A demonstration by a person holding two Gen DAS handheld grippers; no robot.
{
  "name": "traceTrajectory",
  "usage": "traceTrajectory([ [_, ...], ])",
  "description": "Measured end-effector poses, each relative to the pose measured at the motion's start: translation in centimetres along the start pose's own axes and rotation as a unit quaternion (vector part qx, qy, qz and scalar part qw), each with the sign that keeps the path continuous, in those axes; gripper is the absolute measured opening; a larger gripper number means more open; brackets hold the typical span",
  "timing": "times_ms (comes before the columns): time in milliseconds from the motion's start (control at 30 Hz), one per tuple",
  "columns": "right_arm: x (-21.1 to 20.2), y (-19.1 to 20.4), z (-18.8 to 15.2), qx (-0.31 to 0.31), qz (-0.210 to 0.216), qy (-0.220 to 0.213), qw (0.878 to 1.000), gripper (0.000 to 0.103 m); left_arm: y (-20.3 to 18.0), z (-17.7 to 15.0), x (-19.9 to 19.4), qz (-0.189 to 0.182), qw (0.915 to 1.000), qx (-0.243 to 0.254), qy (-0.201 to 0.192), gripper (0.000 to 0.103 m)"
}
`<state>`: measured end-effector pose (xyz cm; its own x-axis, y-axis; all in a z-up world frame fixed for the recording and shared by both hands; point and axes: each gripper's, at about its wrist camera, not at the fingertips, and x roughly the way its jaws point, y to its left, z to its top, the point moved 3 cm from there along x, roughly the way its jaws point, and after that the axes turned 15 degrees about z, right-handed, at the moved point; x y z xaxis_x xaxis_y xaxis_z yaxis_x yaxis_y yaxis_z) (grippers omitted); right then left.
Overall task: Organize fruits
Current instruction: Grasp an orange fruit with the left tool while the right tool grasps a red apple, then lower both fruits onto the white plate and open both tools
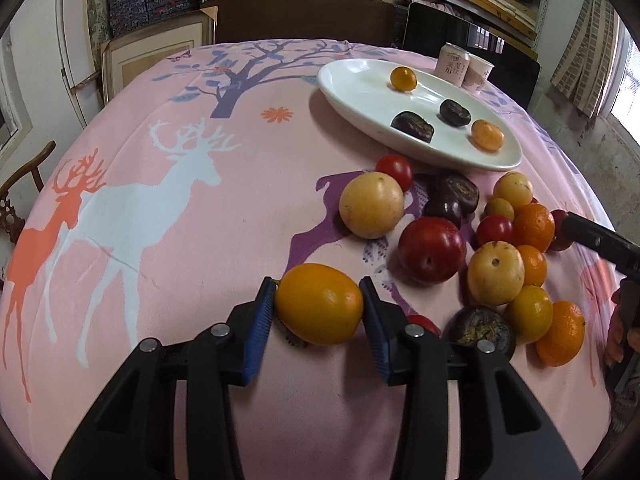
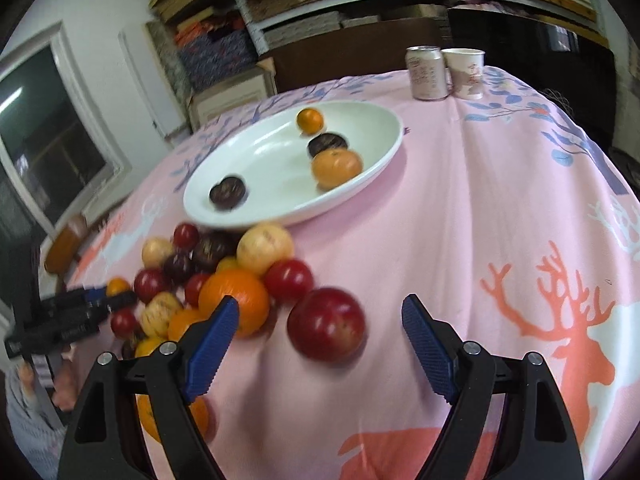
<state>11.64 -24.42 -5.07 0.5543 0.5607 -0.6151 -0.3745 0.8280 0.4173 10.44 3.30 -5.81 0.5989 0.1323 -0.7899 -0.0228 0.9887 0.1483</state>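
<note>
My left gripper [image 1: 319, 294] is shut on a yellow-orange fruit [image 1: 319, 304], held just above the pink cloth. A white oval plate [image 1: 360, 80] holds two orange fruits and two dark ones; it also shows in the right wrist view [image 2: 264, 168]. A heap of fruit lies in front of the plate: a red plum [image 1: 431, 249], a yellow round fruit [image 1: 371, 205], oranges, small tomatoes. My right gripper [image 2: 320, 312] is open and empty, with a red plum [image 2: 326, 330] on the cloth between its fingers. An orange [image 2: 236, 302] lies behind its left finger.
A can [image 2: 426, 73] and a paper cup [image 2: 466, 73] stand at the table's far edge. The pink deer-print cloth [image 1: 160, 220] covers the table. Shelves and boxes stand behind it. A wooden chair [image 1: 16, 200] is at the left.
</note>
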Motion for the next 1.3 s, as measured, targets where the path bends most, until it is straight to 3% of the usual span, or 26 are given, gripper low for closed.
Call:
traceTrajectory([
  [167, 0.1, -0.6, -0.5, 0.014, -0.001, 0.006, 1.0, 0.079, 0.0, 0.0, 0.0, 0.002, 1.0, 0.002, 0.0, 0.041],
  [233, -0.1, -1.1, -0.5, 0.026, 0.005, 0.005, 1.0, 0.064, 0.0, 0.0, 0.0, 0.004, 1.0, 0.003, 0.0, 0.041],
  [333, -0.2, -1.3, -0.6, 0.029, 0.011, 0.006, 0.999, 0.052, 0.0, 0.0, 0.1, 0.002, 1.0, 0.002, 0.0, 0.041],
  [533, 0.3, -1.2, -0.8, 0.023, 0.0, 0.02, 1.0, 0.05, 0.0, 0.0, 0.1, 0.008, 1.0, 0.006, 0.0, 0.041],
  [600, 0.3, -1.1, -0.8, 0.019, 0.002, 0.02, 1.0, 0.042, 0.0, 0.0, 0.1, 0.007, 1.0, 0.005, 0.0, 0.041],
  [1033, -0.7, -1.5, -0.2, 0.034, 0.023, -0.006, 0.999, 0.042, 0.6, 1.3, -1.1, -0.002, 0.9994, -0.022, -0.027, 0.04],
  [1167, -1.8, -1.3, 1.8, 0.031, 0.028, -0.029, 0.999, 0.042, 0.4, 5.1, -1.8, 0.002, 0.9986, -0.026, -0.046, 0.04],
  [1300, -1.6, -0.3, 6.3, 0.01, 0.02, -0.041, 0.999, 0.042, -1.0, 10.1, -1.1, 0.008, 0.9977, -0.021, -0.064, 0.04],
])
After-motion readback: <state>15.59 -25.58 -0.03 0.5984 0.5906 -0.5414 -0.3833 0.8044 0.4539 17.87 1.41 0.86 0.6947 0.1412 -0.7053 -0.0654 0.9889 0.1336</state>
